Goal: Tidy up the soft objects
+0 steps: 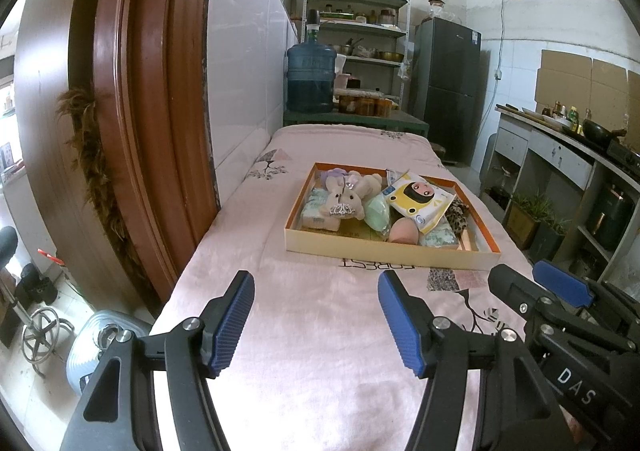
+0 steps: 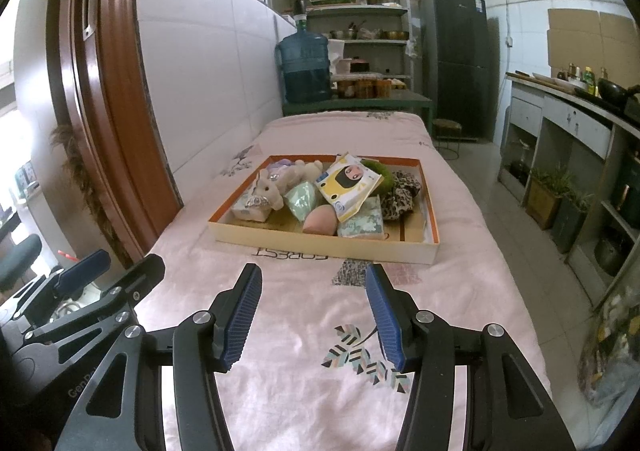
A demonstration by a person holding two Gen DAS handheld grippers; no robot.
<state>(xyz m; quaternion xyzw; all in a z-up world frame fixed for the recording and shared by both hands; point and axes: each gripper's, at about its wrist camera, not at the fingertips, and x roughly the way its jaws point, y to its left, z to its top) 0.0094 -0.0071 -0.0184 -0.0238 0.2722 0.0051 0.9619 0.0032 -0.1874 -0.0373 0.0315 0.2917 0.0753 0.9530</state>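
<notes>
Both the left gripper [image 1: 316,317] and right gripper [image 2: 314,315] hang empty and spread over the pink bed [image 2: 300,331], short of the tray [image 2: 320,245] holding, leftward first, a squashy plush rabbit [image 2: 270,187], crinkly slippery wipes pack [image 2: 350,181], and limp leopard scrunchie [image 2: 400,195], best pinched mid-body.

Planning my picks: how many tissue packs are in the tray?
2 visible: one tissue pack at the tray's near-left corner under the plush bunny, one near the front beside the pink sponge. More may be hidden.
</notes>
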